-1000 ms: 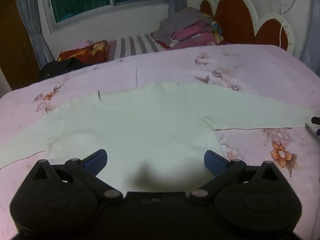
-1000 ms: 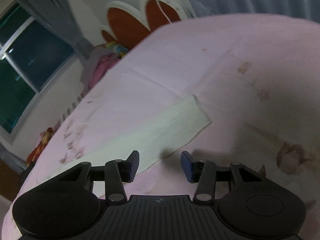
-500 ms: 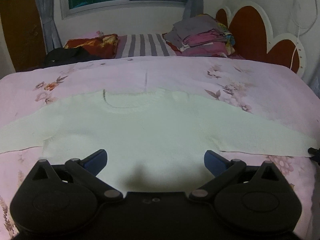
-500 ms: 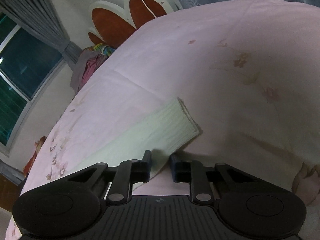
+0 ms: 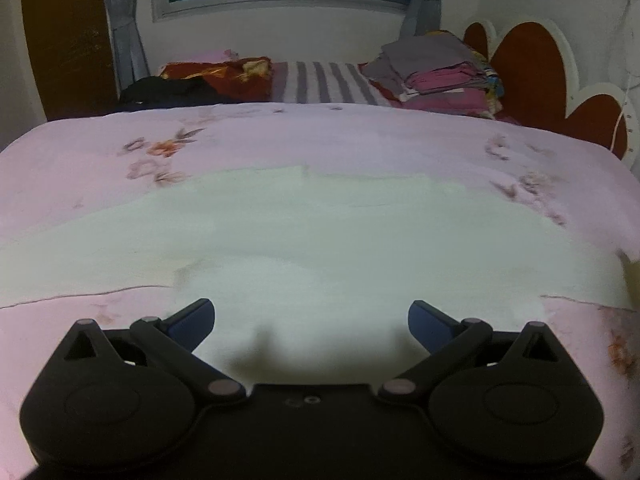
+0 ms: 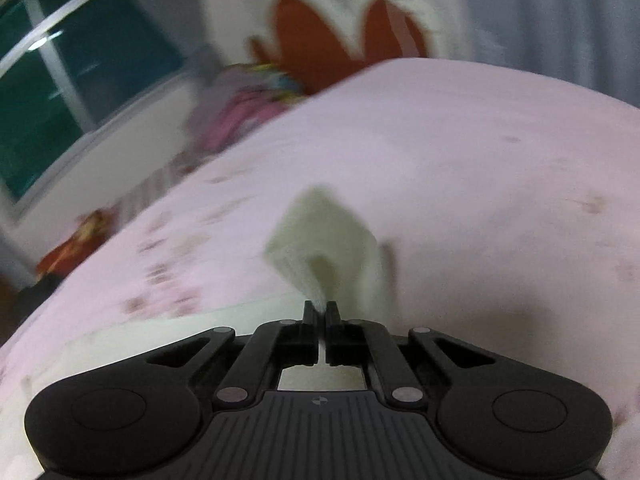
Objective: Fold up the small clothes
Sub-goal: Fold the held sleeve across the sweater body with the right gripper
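We see a pale cream knit sweater point(image 5: 320, 248) lying flat across the pink floral bedspread, sleeves spread left and right. Its right sleeve cuff point(image 6: 324, 240) is lifted off the bed, bunched and folded.

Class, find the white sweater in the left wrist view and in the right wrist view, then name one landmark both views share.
Left wrist view: the white sweater lies spread across the middle of the pink bedspread, ahead of the open left gripper.
Right wrist view: only its sleeve end shows, at centre, pinched in the shut right gripper.
Shared landmark: the red scalloped headboard.
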A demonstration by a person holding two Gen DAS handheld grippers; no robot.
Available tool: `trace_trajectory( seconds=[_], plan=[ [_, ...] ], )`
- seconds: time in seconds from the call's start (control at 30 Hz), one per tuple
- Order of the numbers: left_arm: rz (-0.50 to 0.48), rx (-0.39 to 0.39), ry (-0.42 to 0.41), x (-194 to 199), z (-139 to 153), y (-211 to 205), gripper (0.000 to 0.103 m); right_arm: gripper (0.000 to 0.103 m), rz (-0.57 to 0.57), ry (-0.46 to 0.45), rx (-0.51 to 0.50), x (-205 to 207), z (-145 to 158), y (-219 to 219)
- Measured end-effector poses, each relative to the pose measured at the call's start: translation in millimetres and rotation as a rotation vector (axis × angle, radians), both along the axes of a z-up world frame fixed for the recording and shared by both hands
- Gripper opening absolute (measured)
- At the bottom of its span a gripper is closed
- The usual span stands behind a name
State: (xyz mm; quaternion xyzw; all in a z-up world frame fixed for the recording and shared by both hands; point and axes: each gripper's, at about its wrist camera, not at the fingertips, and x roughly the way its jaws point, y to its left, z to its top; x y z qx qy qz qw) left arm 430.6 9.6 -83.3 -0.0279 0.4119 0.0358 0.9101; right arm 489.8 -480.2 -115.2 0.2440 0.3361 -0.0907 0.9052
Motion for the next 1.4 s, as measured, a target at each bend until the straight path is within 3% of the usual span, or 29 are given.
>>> trace_trajectory(
  seconds=[0.2,0.43,0.7,0.73,0.8,0.87,0.9,0.97,1.0,1.03,1.07,1.17,1.3,1.4],
  plan=[
    [0.046,-0.032,0.007,-9.2,-5.3,61.4,0.103,0.002,0.227,-0.015,-0.033,10.7,19.1,129.2],
    [0.077,-0.046,0.022,-28.7,-6.1,115.7,0.102,0.002,0.471,-0.017,-0.125,13.1,3.3,270.0],
    [0.1,-0.045,0.034,-42.9,-1.9,152.1,0.102,0.003,0.653,0.016,-0.158,36.9,-30.9,357.8],
    [0.094,-0.052,0.031,-42.3,-1.1,152.9,0.102,0.005,0.671,0.037,-0.153,43.6,-38.3,360.9],
    [0.076,-0.072,0.022,-39.1,0.5,151.2,0.103,0.022,0.697,0.048,-0.165,41.5,-44.0,368.3],
    [0.053,-0.096,0.016,-33.1,1.0,144.8,0.102,0.07,0.687,0.016,-0.174,38.6,-39.9,361.5],
    [0.038,-0.112,0.011,-29.0,0.7,138.9,0.102,0.072,0.666,-0.015,-0.196,31.0,-36.2,357.9],
    [-0.004,-0.157,0.004,-16.3,-2.4,122.0,0.094,0.072,0.658,-0.041,-0.191,18.0,-29.6,345.8],
    [-0.026,-0.184,0.007,-8.8,-5.3,113.4,0.083,0.07,0.648,-0.036,-0.167,13.7,-29.9,334.5],
    [-0.056,-0.224,0.014,0.3,-9.0,102.4,0.073,0.061,0.633,-0.034,-0.156,8.3,-27.4,326.9],
    [-0.08,-0.263,0.023,10.4,-13.7,90.3,0.071,0.05,0.611,-0.021,-0.149,3.4,-26.9,314.8],
    [-0.144,-0.342,0.036,37.3,-29.5,57.1,0.06,0.036,0.55,0.041,-0.097,-5.2,-30.7,277.0],
    [-0.18,-0.453,0.104,80.3,-63.5,23.4,0.03,0.035,0.505,0.077,-0.078,-16.8,-34.0,238.5],
    [-0.142,-0.489,0.107,100.7,-78.0,11.8,0.028,0.034,0.47,0.092,-0.065,-20.7,-37.7,218.1]
  ],
)
